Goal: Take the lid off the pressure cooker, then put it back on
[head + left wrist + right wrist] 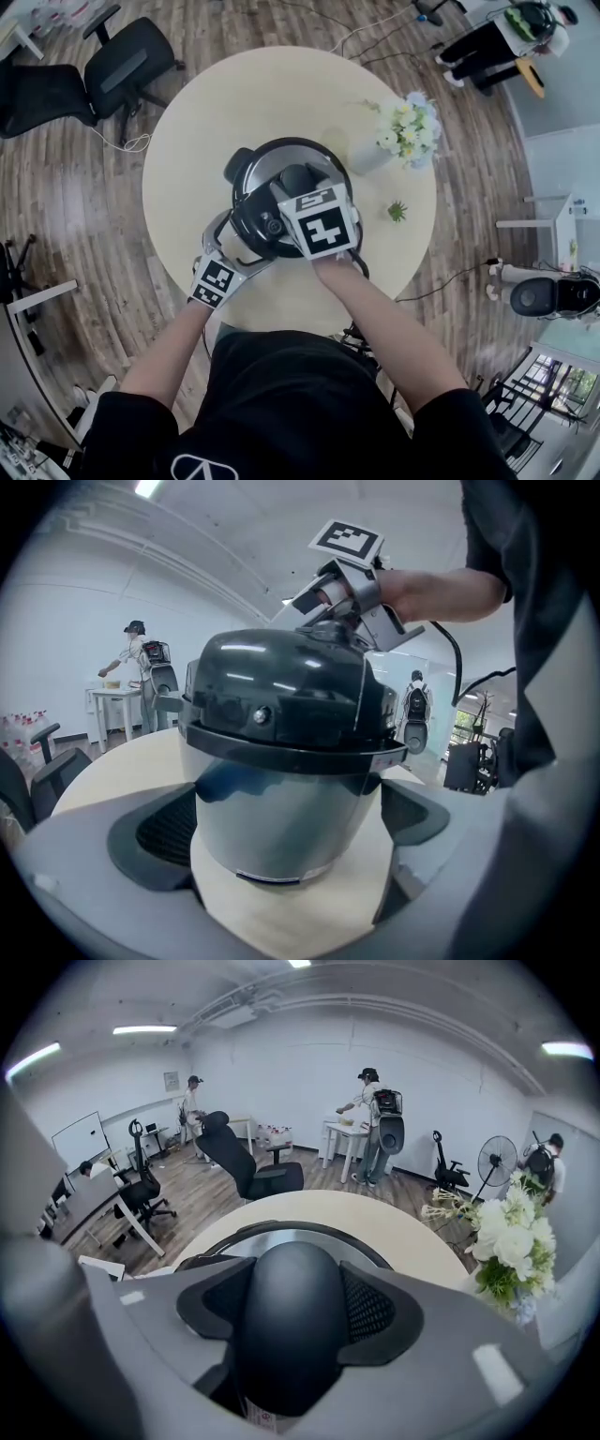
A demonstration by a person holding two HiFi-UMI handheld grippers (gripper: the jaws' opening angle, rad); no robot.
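Lid handle (291,1269) clamped between right tongs (295,1314); left tongs (286,822) grip cooker body (281,794) at sides.

The cooker (281,808), shiny steel, stands upright near the middle of the round pale counter (281,84). The dark grey lid (281,682) sits on top, its black rim band over the cooker's mouth. The lid's domed black knob (286,1269) is clamped in the right tool (291,1312). The left tool (291,855) grips the cooker's wall.
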